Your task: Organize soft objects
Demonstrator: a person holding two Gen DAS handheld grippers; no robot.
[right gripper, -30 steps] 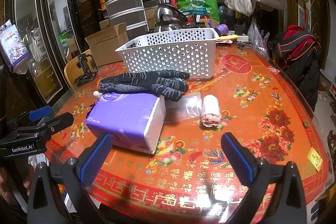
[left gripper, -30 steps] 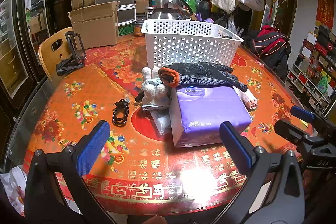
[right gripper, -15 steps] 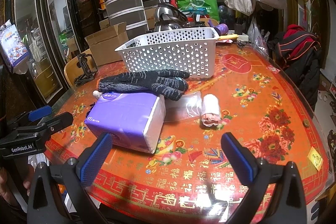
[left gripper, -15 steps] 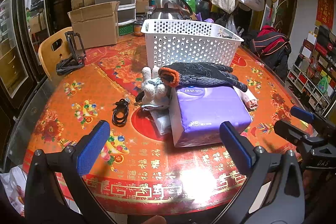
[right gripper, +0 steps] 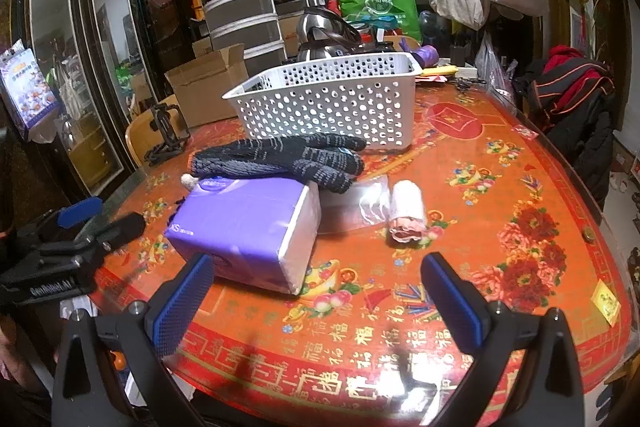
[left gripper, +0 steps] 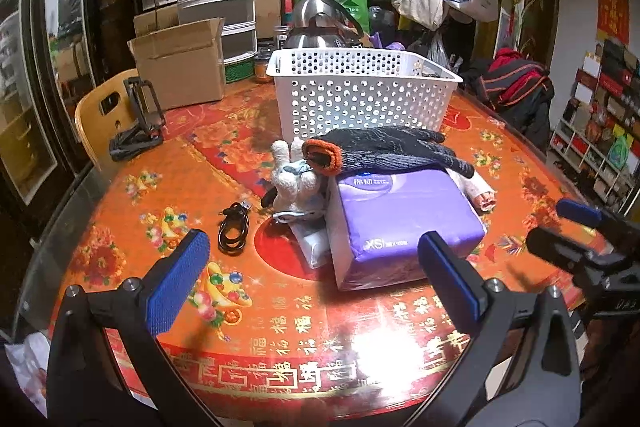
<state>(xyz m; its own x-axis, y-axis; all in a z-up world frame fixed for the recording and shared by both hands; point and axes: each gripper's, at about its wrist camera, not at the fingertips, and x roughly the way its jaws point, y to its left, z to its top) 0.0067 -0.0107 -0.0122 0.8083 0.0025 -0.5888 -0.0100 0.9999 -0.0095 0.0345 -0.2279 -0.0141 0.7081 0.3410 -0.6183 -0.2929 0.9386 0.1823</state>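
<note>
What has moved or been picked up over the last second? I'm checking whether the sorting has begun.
Nothing has visibly changed. The left gripper and right gripper hang open over the near table edge, holding nothing. The dark gloves lie on the purple tissue pack, with the plush toy, the rolled cloth and the white basket where they were.

Support surface: a round table (left gripper: pixel 120 187) covered by a glossy red-orange floral cloth with gold characters; resting directly on it: a white perforated basket (left gripper: pixel 360 95) at the far side; a purple tissue pack (left gripper: pixel 404 223) at centre; a coiled black cable (left gripper: pixel 234 231) to its left; a rolled pink-white cloth (right gripper: pixel 406 213) to its right; a cardboard box (left gripper: pixel 180 67) at the far left edge.
</note>
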